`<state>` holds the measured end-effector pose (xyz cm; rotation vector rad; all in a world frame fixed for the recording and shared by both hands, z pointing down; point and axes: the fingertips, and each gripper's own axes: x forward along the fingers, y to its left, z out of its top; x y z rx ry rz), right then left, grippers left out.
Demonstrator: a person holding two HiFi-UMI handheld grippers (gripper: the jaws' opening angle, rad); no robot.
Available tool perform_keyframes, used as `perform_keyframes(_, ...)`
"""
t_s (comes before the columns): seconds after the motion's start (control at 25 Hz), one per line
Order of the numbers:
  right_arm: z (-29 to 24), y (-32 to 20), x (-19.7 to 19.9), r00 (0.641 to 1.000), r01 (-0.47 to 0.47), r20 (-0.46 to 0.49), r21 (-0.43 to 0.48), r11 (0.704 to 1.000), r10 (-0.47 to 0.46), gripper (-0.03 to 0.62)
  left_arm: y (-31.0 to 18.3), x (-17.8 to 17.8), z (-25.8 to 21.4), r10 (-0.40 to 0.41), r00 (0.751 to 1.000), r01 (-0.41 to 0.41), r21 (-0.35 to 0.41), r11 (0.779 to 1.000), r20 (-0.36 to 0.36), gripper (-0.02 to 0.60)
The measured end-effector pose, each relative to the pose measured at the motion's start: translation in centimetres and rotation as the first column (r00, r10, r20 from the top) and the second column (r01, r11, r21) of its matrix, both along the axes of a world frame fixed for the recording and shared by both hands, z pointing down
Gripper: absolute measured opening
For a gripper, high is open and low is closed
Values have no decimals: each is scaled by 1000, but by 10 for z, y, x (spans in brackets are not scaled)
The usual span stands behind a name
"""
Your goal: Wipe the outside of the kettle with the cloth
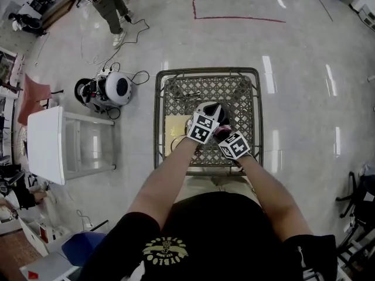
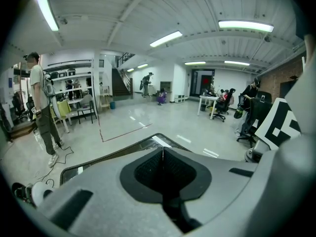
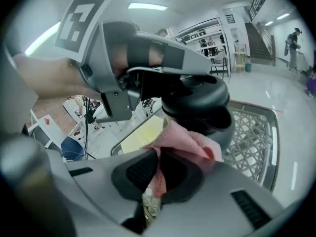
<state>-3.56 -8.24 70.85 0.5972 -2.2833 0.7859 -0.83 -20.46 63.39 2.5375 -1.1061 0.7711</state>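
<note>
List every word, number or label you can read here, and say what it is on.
No text reads clearly.
On the black shirt, the yellow emblem: lettering too small and blurred to read.
Both marker cubes: black-and-white square patterns only, no words.

Bunched pink cloth point(image 3: 187, 144), touching dark-lidded kettle point(image 3: 196, 101)

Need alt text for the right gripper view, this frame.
The right gripper has its jaws shut on a crumpled pink cloth, holding it against the side of a dark round kettle. The left gripper, with its black-and-white marker cube, reaches over the kettle's top from the left; a metal lattice table lies beneath.
</note>
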Motion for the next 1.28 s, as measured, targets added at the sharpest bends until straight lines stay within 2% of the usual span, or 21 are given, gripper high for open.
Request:
perform_keyframes(0.32, 15, -20, 59, 992, -95, -81, 9, 995, 95, 20, 0, 2, -3, 4, 1000, -4, 9, 1000, 5, 14)
perform_keyframes(0.44, 19, -37, 76, 989, -92, -112, 37, 995, 96, 20, 0, 2, -3, -3, 1000, 3, 15, 1000, 10, 14)
perform_keyframes(0.76, 24, -77, 86, 979, 42, -203, 105, 994, -20, 20, -1, 2, -2, -26, 1000, 26, -1, 1000, 9, 14)
perform_keyframes(0.88, 28, -85, 85, 977, 74, -207, 105, 992, -51, 20, -1, 1, -2, -32, 999, 32, -3, 999, 14, 14)
perform_keyframes(1.12, 43, -55, 75, 964, 166, -226, 86, 982, -143, 20, -1, -1, -2, -42, 999, 41, 22, 999, 31, 14)
perform_keyframes(1.28, 47, -30, 63, 964, 185, -207, 70, 980, -167, 20, -1, 0, -2, -35, 999, 35, 23, 999, 31, 14)
